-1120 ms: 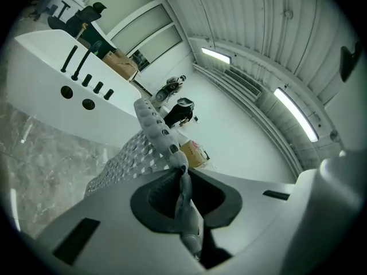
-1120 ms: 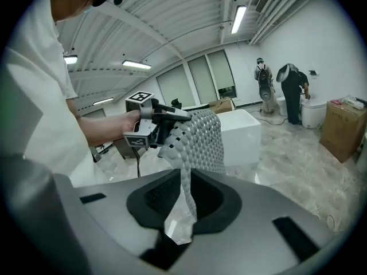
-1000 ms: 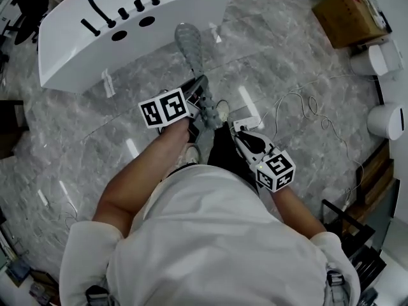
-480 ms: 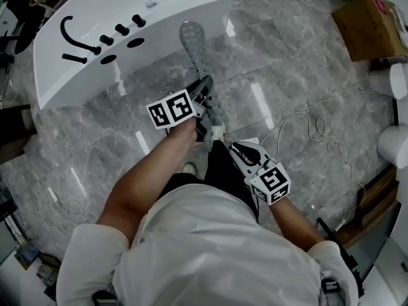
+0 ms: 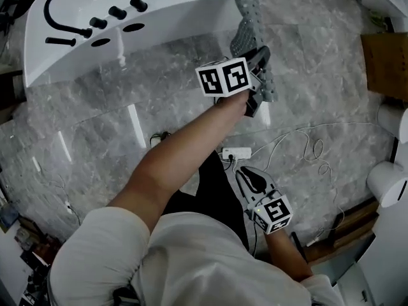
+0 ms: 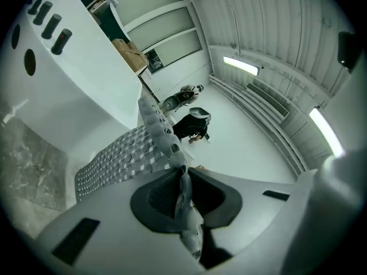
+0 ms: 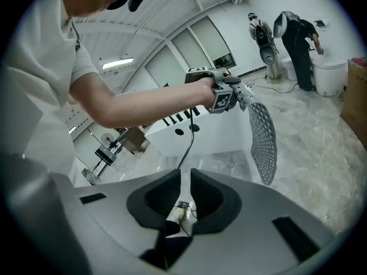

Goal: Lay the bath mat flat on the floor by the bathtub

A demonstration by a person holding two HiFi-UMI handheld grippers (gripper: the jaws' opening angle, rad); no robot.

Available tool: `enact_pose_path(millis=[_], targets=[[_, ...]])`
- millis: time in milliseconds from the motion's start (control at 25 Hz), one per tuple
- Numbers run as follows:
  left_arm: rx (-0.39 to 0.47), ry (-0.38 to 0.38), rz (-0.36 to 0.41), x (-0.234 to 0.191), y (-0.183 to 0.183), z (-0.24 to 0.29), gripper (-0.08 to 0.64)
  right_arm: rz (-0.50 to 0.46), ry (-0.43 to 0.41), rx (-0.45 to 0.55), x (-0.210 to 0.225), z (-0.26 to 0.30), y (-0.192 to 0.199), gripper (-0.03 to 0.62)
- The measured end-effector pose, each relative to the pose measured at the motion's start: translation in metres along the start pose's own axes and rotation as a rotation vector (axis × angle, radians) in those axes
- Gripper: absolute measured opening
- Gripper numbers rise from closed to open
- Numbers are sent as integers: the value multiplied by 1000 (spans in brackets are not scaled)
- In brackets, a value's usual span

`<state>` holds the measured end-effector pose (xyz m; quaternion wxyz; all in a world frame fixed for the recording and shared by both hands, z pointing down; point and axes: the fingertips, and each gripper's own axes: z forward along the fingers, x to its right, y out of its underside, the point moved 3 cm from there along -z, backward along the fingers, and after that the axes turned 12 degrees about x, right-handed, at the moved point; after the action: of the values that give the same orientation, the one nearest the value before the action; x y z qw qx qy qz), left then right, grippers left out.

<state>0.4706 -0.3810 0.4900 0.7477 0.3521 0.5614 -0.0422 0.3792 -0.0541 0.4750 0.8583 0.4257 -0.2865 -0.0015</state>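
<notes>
Grey perforated rubber bath mat (image 5: 246,14) is held off the floor by the left gripper (image 5: 260,80), whose jaws are pressed together on one edge of the mat. In the right gripper view the mat hangs down from that grip, its lower end clear of the grey marble-pattern floor (image 5: 95,126). It hangs just beside the corner of the white freestanding bathtub (image 5: 159,18). The mat is not flat.

Right gripper (image 5: 245,174) is held low, close to the person's body and well apart from the mat. Its jaws are drawn almost together, leaving a narrow slit with nothing in it. A white power strip (image 5: 236,153) lies on the floor just ahead of it.
</notes>
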Motion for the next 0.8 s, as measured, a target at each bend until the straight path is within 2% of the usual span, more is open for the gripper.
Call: enact_pose_path(millis=[120, 240, 480, 800], targets=[[25, -8, -8, -48, 1, 12, 51, -81, -36, -71, 3, 13, 10, 63], [34, -36, -1, -114, 1, 12, 49, -115, -75, -118, 6, 33, 19, 63], [-20, -192, 72, -248, 5, -27, 48, -86, -123, -179, 4, 75, 38, 61], [-21, -359, 117, -357, -21, -111, 48, -96, -158, -242, 1, 104, 55, 60]])
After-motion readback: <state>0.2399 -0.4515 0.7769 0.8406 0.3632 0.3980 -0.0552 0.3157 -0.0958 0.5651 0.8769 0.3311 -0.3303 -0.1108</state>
